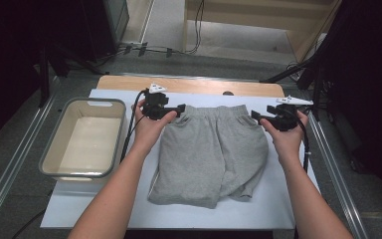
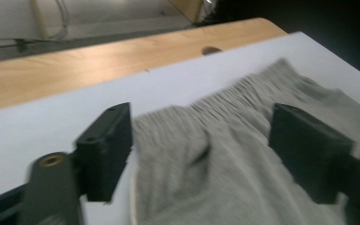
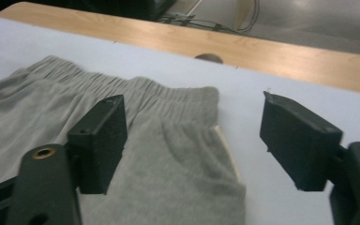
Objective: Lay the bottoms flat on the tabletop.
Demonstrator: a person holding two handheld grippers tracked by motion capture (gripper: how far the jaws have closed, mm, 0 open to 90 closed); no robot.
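Grey shorts (image 1: pixel 211 152) lie flat on the white sheet (image 1: pixel 104 204), waistband toward the far edge and legs toward the person. My left gripper (image 1: pixel 179 110) hovers at the waistband's left corner, held in the person's left hand. In the left gripper view, the black jaws of this gripper (image 2: pixel 201 119) stand wide apart over the gathered waistband (image 2: pixel 225 98) without touching the cloth. My right gripper (image 1: pixel 254 117) hovers at the waistband's right corner. Seen from its own camera, the right gripper (image 3: pixel 192 105) is also open, with the shorts' corner (image 3: pixel 178 154) lying below the gap.
A beige plastic basin (image 1: pixel 50 149) stands on the left of the table, beside the sheet. Bare wooden tabletop (image 1: pixel 194 86) runs along the far edge, with a small hole (image 1: pixel 227 93) in it. Metal rails flank the table, and cables lie on the floor beyond.
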